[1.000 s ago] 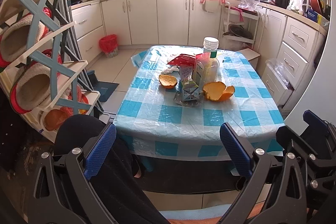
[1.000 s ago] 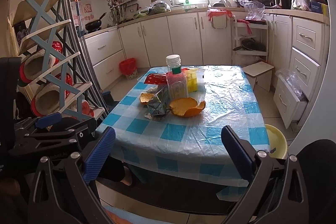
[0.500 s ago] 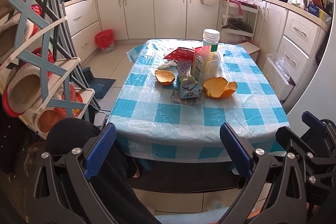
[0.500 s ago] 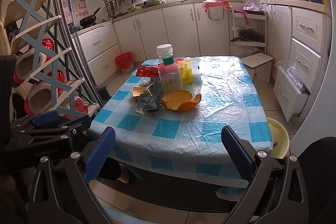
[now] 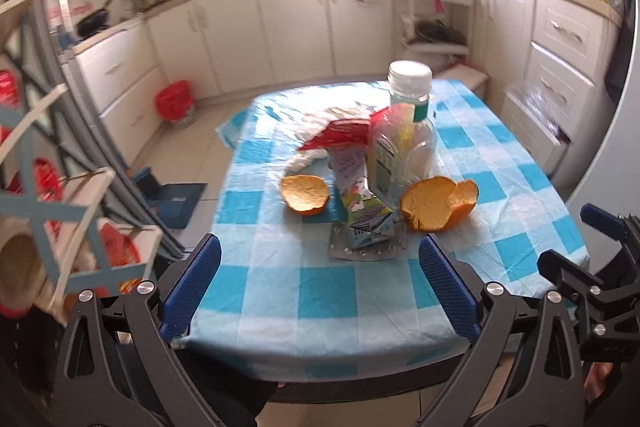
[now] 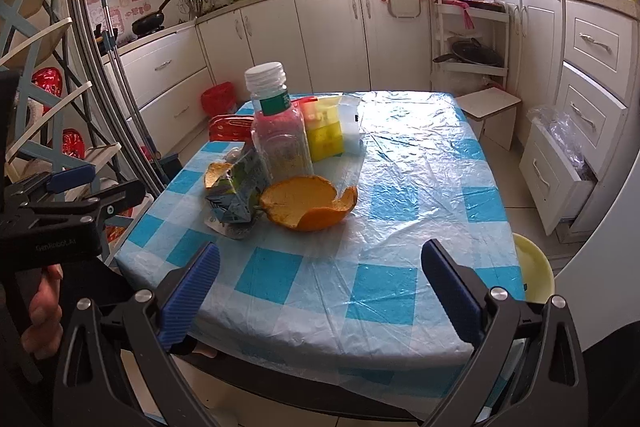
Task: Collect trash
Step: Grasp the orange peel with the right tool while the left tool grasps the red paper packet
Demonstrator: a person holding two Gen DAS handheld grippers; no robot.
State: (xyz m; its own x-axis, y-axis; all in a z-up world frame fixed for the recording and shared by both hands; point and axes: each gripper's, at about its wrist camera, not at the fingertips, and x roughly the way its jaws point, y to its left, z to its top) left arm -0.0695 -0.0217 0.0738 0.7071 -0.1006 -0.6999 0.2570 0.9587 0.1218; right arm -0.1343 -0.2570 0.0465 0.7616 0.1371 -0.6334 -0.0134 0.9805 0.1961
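A heap of trash sits mid-table on the blue checked cloth: a clear plastic bottle with a white cap, a crushed drink carton on a foil blister sheet, a red wrapper, a small orange peel and a large one. My left gripper hangs open over the table's near edge, short of the heap, holding nothing. In the right wrist view the bottle, carton and large peel lie ahead of my open right gripper, which holds nothing.
A red bin stands on the floor by the far cabinets. A shoe rack crowds the left side. A yellow stool sits right of the table, near an open drawer. A yellow box stands behind the bottle.
Both grippers have moved forward toward the table, so the heap looks larger and closer. Both stay open. Nothing on the table has moved.
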